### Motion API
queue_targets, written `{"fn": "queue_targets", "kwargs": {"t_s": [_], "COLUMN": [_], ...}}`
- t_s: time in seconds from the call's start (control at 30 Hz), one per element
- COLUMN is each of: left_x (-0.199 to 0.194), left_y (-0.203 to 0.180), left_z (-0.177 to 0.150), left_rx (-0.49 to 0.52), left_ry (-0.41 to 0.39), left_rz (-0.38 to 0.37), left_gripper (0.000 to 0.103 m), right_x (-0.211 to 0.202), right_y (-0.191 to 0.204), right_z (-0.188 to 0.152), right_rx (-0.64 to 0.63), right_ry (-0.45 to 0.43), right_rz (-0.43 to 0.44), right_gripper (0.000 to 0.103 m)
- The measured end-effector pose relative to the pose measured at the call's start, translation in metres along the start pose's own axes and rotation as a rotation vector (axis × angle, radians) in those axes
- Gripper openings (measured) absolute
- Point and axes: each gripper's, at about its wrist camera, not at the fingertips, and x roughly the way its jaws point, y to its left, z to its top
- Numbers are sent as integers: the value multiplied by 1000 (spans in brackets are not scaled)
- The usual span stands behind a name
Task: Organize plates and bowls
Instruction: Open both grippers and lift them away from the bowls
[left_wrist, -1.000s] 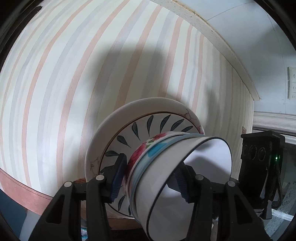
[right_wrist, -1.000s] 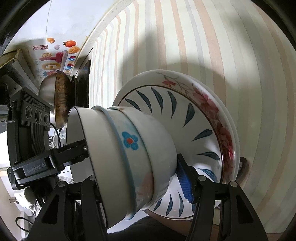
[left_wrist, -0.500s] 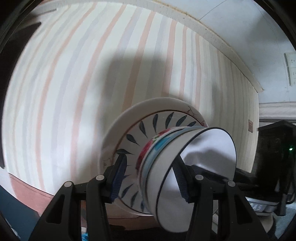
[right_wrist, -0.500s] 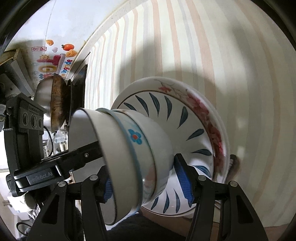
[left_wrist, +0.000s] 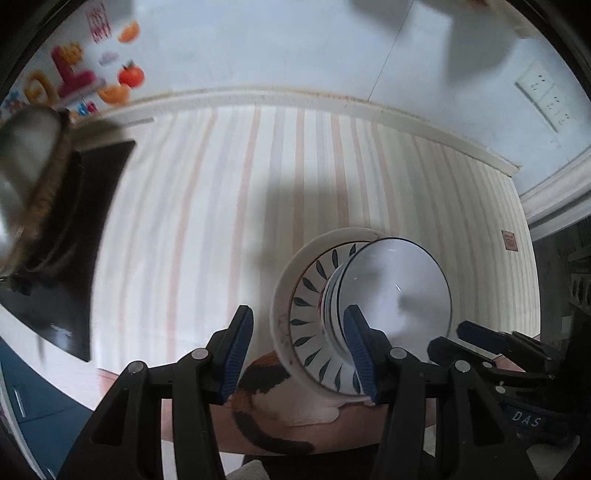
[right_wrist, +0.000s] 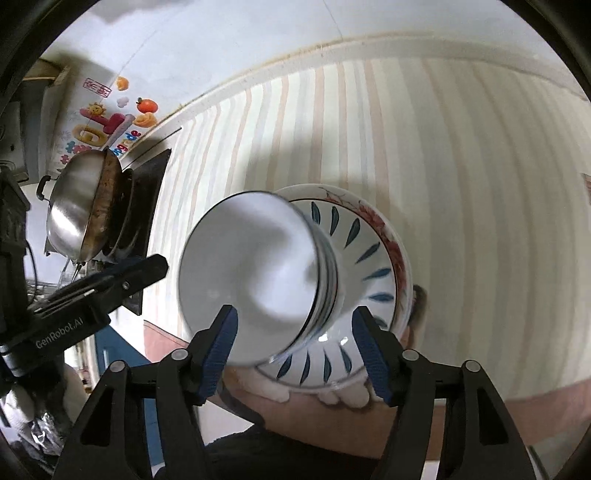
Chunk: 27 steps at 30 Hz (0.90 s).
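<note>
Bowl stack (left_wrist: 391, 291): nested white bowls on the leaf-pattern plates (left_wrist: 295, 317), on the striped worktop (left_wrist: 221, 206).
Relative to left tongs (left_wrist: 299, 350): at about 1 o'clock, past the pads, untouched.
Relative to right tongs (right_wrist: 295, 350): at 12 o'clock, beyond the tips, free.
Left tongs: apart, empty.
Right tongs: apart, just been opening, nothing pressed.
Axis: stack stands upright on the plates, mouths up; no long axis.
Wok (right_wrist: 85, 218): at 10 o'clock in the right view.

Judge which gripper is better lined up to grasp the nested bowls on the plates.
Right, probably. The right gripper, jaws just opening and gripping nothing, frames the nested bowls between its fingers. The left gripper aims at the plates and their rim, bowls off to one side.
</note>
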Motion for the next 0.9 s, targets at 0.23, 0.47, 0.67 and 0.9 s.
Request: {"fn": "queue_targets", "kwargs": {"t_s": [0.23,0.47,0.67,0.9], "left_x": [-45,-99,-136,-192], "left_y": [-11,-25,-30,-36], "left_z": [-26,-59,-97,-148], "left_rx": [45,31,5,9], "left_ry": [-96,-242,-305,-400], "left_rz": [39,80,87,106], "left_gripper": [75,94,95,99], "right_x": [-62,-128,-182,-234], "right_y": [25,46,64,79], "right_z": [-39,-78,-117,-176], "right_rx": [-35,-98,-130,-161], "right_ry": [-127,-311,-435,-519], "right_rz": [-124,-270,-299,-299], "right_gripper": [90,96,99,101]}}
